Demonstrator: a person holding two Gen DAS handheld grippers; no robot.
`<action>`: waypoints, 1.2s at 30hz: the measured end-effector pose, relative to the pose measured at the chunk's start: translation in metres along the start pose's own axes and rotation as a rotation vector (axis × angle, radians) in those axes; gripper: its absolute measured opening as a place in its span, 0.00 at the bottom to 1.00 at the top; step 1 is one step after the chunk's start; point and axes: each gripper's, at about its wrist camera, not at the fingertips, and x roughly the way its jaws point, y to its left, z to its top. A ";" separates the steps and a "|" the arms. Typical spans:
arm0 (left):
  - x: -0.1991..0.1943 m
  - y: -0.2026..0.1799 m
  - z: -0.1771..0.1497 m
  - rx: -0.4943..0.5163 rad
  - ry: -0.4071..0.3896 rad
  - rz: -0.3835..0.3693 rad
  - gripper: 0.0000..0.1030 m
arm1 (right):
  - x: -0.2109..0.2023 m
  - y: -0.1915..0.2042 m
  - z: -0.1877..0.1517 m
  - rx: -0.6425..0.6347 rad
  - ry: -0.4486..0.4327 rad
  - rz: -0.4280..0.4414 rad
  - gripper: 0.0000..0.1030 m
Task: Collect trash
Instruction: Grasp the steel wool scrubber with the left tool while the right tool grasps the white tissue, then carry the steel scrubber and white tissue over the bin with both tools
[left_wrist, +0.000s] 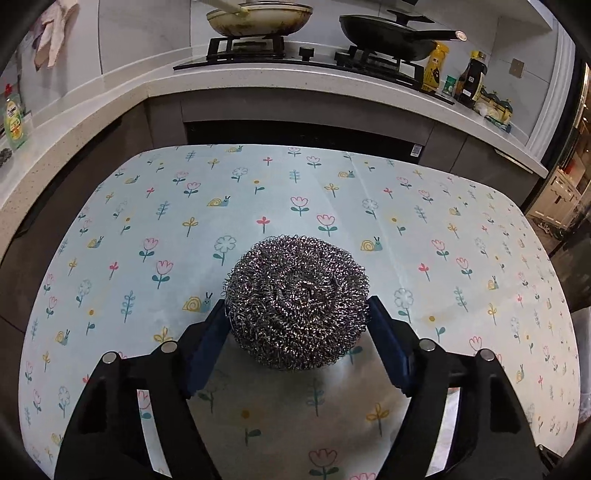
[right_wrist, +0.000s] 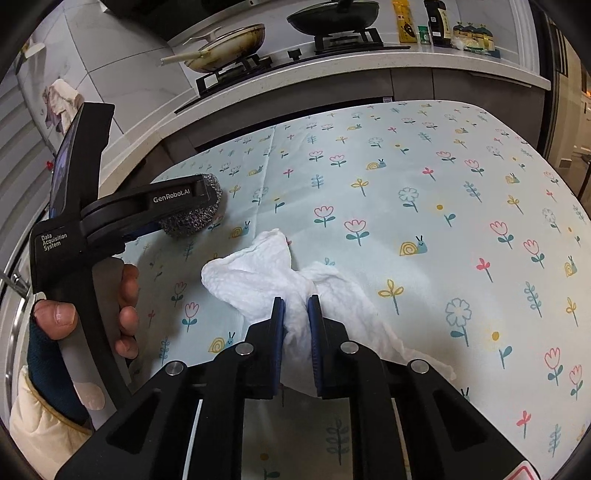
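Presently left gripper (left_wrist: 297, 314) clamps the steel scourer (left_wrist: 297, 306); right gripper (right_wrist: 296, 301) pinches crumpled tissue (right_wrist: 258, 273).

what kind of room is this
Most likely a home kitchen: a gas stove on the counter carries a black wok and a pale frying pan, with sauce bottles beside it, behind a table in a flowered cloth.

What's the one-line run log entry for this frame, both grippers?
left gripper: shut on steel wool scrubber | right gripper: shut on crumpled paper towel | both over floral tablecloth | bin: not in view
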 end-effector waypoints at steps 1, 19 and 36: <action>-0.003 -0.002 -0.002 0.000 0.002 -0.005 0.68 | -0.002 0.000 0.000 0.002 -0.001 0.001 0.11; -0.097 -0.078 -0.047 0.066 -0.032 -0.092 0.68 | -0.105 -0.054 -0.014 0.102 -0.134 -0.026 0.08; -0.170 -0.221 -0.104 0.223 -0.044 -0.221 0.68 | -0.217 -0.158 -0.041 0.252 -0.280 -0.100 0.08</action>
